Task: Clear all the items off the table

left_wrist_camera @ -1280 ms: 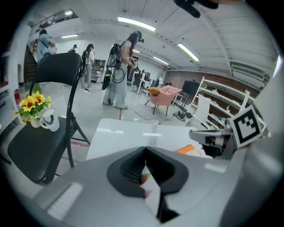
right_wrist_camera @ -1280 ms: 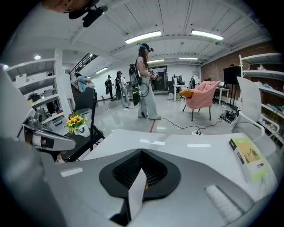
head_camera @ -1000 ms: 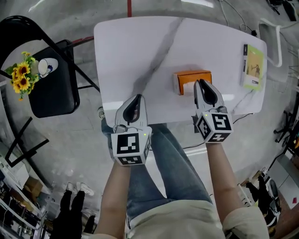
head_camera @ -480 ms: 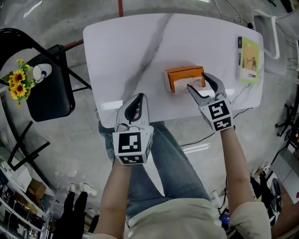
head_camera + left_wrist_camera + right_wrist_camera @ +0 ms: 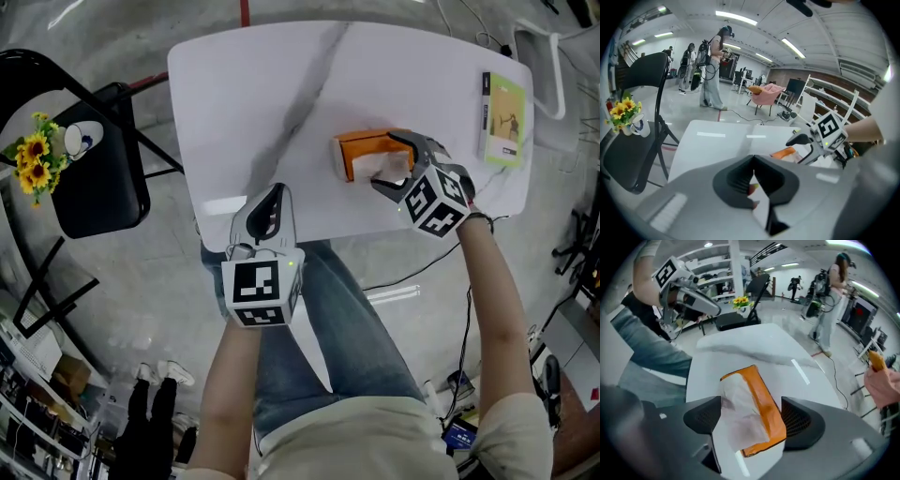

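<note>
Right gripper astride the orange tissue pack.
The right gripper (image 5: 389,167) (image 5: 757,423) has just been opening its jaws; they stand apart with the tissue pack (image 5: 362,150) (image 5: 761,392) between them on the bench (image 5: 244,103), near right. The left gripper (image 5: 270,208) (image 5: 753,182) is closed over the near edge. A book (image 5: 502,118) lies far right.

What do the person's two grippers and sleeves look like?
Both the left gripper and right gripper are grey, with dark curved jaws, a small green light and a white cube bearing black square markers. The person wears short pale beige sleeves and blue jeans.
</note>
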`<state>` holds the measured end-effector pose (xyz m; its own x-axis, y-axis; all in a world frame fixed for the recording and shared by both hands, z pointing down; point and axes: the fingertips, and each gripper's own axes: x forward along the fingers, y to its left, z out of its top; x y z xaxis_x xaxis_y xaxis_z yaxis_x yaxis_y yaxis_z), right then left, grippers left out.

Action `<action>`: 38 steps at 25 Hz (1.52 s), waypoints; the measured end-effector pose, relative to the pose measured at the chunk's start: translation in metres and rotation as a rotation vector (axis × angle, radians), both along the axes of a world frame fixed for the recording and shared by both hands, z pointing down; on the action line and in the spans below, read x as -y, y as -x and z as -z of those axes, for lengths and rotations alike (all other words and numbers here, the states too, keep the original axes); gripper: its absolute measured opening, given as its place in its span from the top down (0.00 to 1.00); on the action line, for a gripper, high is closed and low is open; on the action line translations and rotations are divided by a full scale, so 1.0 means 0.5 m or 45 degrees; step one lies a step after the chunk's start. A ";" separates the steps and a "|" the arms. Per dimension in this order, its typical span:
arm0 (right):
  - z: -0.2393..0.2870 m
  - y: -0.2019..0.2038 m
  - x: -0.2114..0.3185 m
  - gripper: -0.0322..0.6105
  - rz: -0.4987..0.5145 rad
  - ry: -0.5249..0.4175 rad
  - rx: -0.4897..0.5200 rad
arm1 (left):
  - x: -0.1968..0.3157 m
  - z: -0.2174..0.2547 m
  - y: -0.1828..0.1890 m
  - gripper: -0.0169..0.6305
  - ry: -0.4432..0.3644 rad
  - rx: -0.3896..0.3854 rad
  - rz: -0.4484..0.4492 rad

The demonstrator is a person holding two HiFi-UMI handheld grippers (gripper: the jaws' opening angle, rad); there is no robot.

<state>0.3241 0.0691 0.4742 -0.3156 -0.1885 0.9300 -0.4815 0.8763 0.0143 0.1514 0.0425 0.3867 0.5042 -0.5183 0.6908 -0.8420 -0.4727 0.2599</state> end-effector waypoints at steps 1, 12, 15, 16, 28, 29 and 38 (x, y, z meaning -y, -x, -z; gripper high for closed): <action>-0.007 0.000 -0.003 0.32 0.081 0.015 -0.044 | -0.001 -0.001 0.003 0.96 0.004 0.002 0.003; -0.083 0.004 -0.024 0.26 0.543 0.178 -0.299 | 0.001 -0.004 0.020 0.96 0.011 0.009 0.029; -0.099 0.014 -0.028 0.23 0.583 0.197 -0.325 | 0.005 -0.007 0.029 0.96 0.017 0.014 0.044; -0.104 0.017 -0.028 0.23 0.594 0.197 -0.331 | 0.006 -0.008 0.031 0.96 0.017 0.015 0.049; -0.132 0.020 -0.022 0.29 0.624 0.182 -0.352 | 0.012 -0.013 0.037 0.96 0.021 0.014 0.068; -0.130 0.020 -0.022 0.32 0.622 0.172 -0.351 | 0.012 -0.013 0.038 0.96 0.021 0.014 0.068; -0.108 0.018 -0.014 0.50 0.611 0.126 -0.389 | 0.009 -0.015 0.058 0.96 0.018 0.014 0.086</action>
<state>0.3152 0.0759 0.5284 -0.0588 0.0024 0.9983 -0.0165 0.9999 -0.0034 0.1221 0.0379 0.3940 0.4608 -0.5411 0.7035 -0.8746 -0.4114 0.2565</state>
